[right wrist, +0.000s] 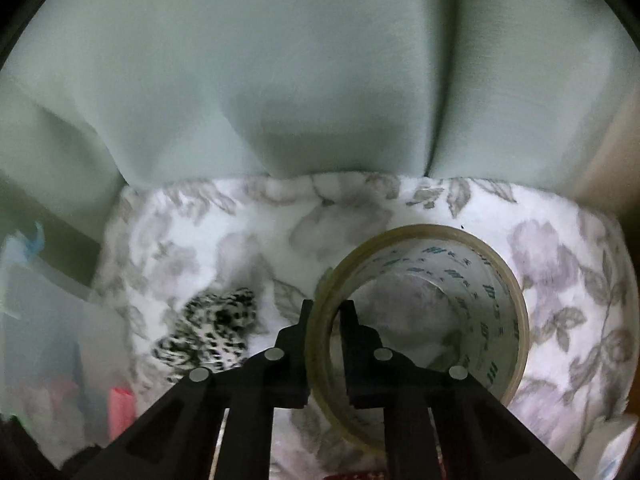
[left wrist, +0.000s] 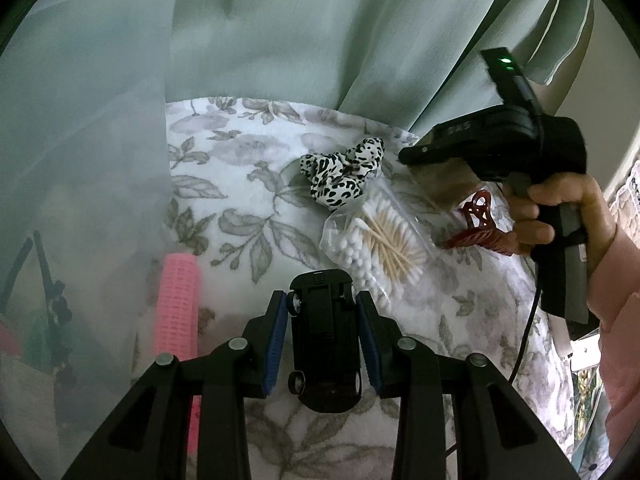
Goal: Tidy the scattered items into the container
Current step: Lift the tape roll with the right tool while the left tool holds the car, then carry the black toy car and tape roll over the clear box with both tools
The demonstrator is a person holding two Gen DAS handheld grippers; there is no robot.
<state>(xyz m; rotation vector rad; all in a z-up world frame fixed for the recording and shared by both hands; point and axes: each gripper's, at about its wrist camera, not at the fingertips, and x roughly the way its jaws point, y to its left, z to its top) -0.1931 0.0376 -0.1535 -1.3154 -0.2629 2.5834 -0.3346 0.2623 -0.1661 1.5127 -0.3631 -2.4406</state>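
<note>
My left gripper [left wrist: 323,304] is shut on a black toy car [left wrist: 323,344], held belly-up between the blue pads above the floral cloth [left wrist: 248,184]. The translucent container [left wrist: 80,184] stands close at the left. My right gripper [right wrist: 327,308] is shut on the wall of a clear tape roll [right wrist: 496,300], one finger inside the ring and one outside. The right gripper also shows in the left wrist view [left wrist: 492,148], held by a hand. On the cloth lie a leopard scrunchie [left wrist: 340,172], a bag of cotton swabs [left wrist: 380,240], a red hair claw [left wrist: 480,228] and a pink hair roller [left wrist: 178,308].
A pale green curtain [left wrist: 320,32] hangs behind the cloth. The container holds several items, blurred through its wall [left wrist: 44,312]. It also shows at the left of the right wrist view [right wrist: 48,320]. The scrunchie shows blurred in the right wrist view [right wrist: 212,324].
</note>
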